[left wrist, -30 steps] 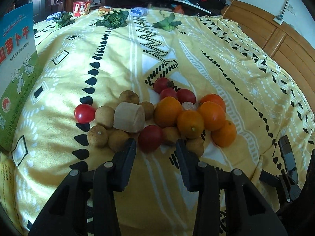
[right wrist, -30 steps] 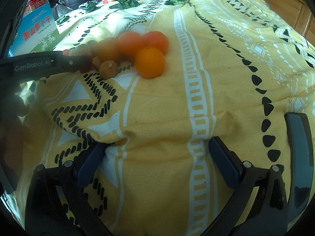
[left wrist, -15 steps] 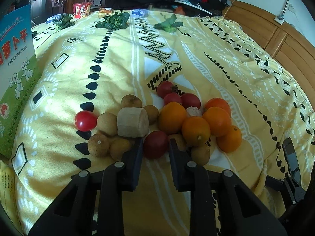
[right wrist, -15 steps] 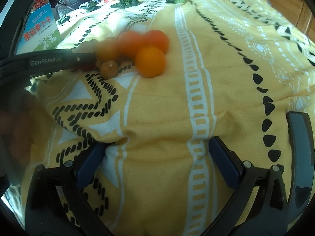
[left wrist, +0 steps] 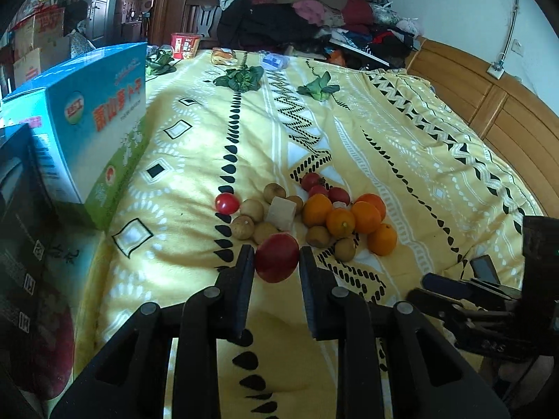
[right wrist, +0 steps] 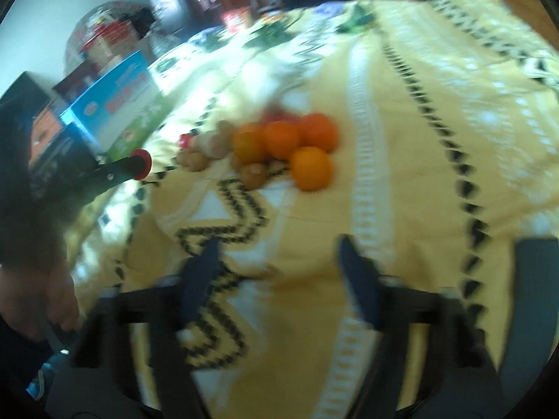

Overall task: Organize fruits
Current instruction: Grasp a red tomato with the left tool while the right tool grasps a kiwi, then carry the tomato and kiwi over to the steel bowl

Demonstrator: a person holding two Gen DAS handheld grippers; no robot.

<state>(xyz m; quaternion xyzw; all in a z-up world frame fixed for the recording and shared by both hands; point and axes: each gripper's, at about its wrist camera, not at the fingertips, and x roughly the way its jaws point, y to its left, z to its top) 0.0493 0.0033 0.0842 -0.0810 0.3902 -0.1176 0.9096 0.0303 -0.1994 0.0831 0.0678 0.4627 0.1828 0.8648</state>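
Note:
My left gripper is shut on a red tomato and holds it above the yellow bedspread, just in front of the fruit pile. The pile holds several oranges, brown longans, red tomatoes and a beige block. My right gripper is open and empty, over the bedspread to the right of the pile; its view is blurred. There the oranges lie ahead and the left gripper shows with the tomato at its tip.
A blue and green carton stands at the bed's left edge, with a dark box beside it. Leafy greens, a red cup and snack packs lie at the far end. A wooden headboard runs along the right.
My left gripper closed on the front red tomato and lifted it back off the pile. My right gripper rose and moved; its view is now blurred.

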